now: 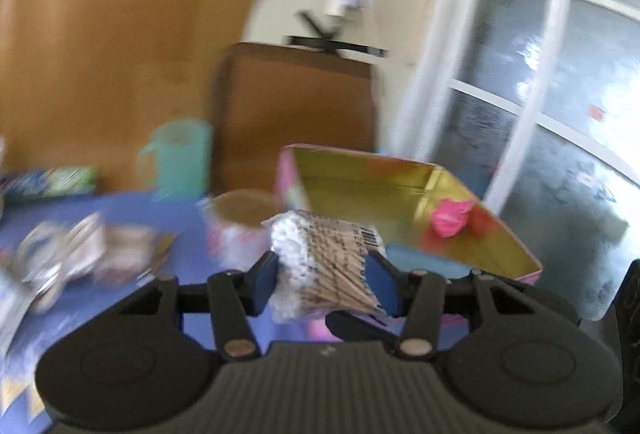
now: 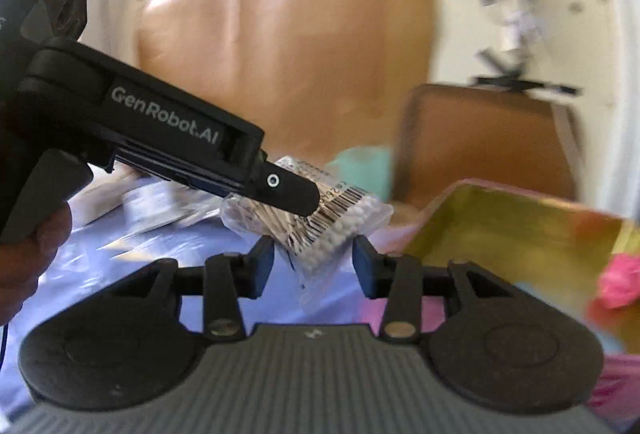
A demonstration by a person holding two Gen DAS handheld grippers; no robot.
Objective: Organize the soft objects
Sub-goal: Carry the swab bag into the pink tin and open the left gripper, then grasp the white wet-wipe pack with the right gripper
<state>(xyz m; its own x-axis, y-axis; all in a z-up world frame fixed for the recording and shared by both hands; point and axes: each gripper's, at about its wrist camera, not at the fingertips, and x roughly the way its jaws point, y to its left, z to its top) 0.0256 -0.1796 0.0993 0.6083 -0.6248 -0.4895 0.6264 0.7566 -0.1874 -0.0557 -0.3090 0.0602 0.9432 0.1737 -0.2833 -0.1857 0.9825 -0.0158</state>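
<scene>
My left gripper (image 1: 322, 276) is shut on a clear bag of cotton swabs (image 1: 324, 258) with a barcode label, held above the blue tablecloth (image 1: 184, 258). The same bag (image 2: 320, 230) shows in the right wrist view, with the left gripper's black finger (image 2: 288, 190) across it. My right gripper (image 2: 314, 262) is open, and the bag's lower end hangs between its fingers without touching them. An open tin box (image 1: 400, 194) with a gold inside stands just behind and right; a pink soft object (image 1: 450, 218) lies in it, also seen in the right wrist view (image 2: 620, 282).
A teal mug (image 1: 180, 154), a roll of tape (image 1: 240, 222) and several crumpled packets (image 1: 80, 254) lie on the table. A brown chair back (image 1: 296, 94) and a cardboard sheet (image 1: 120, 34) stand behind. A glass door (image 1: 540, 94) is at the right.
</scene>
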